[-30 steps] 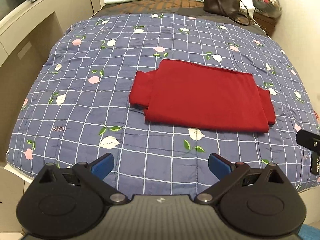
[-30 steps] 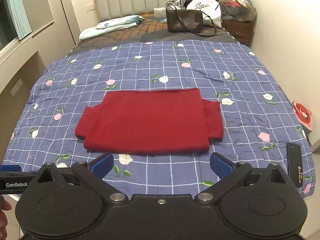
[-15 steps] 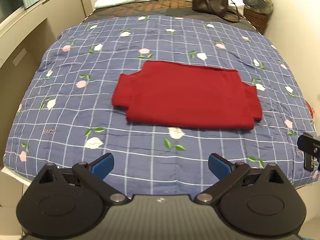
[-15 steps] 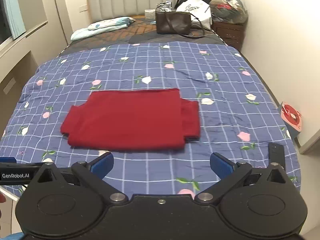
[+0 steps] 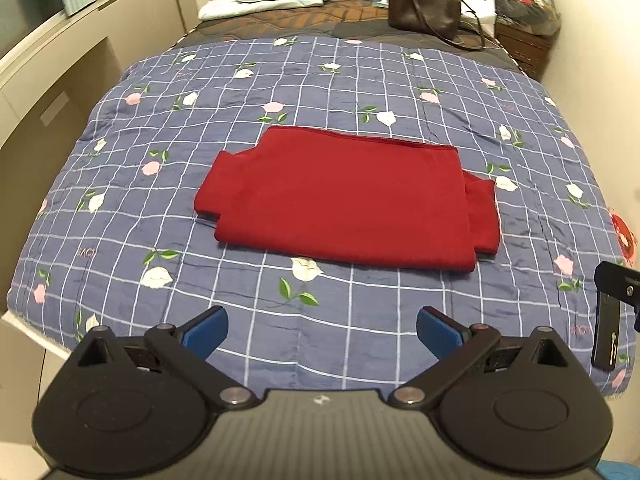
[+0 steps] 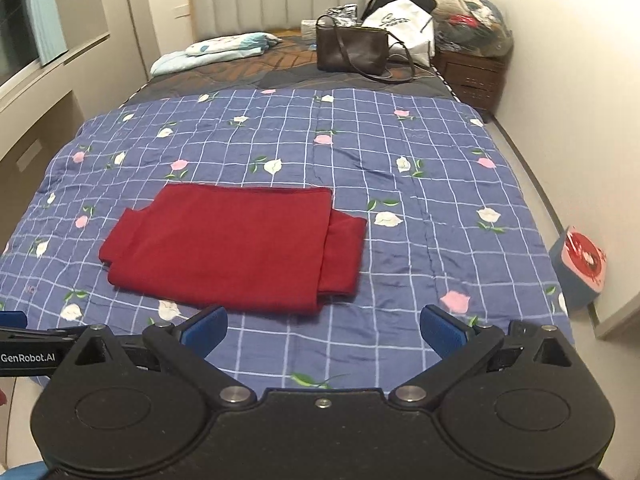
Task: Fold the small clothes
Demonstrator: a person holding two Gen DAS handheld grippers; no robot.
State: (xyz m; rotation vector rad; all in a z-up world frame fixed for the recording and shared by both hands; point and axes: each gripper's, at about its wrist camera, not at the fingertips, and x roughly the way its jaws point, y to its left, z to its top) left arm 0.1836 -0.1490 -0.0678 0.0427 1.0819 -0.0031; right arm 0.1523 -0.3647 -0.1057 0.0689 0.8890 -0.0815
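Left claw: wide open, blue pads well apart, grasping nothing, touching nothing, bottom of frame above quilt. Right claw: likewise wide open, empty. Red garment folded flat, frame centre in left view, centre-left in right view, apart from both claws.

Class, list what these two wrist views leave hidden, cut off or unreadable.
- Underside and inner folds of the red garment: covered by its top layer, both views.
- Print on the white bag: too small, right wrist view.
- Black device at the quilt's corner: partly hidden behind a black bracket, left wrist view.
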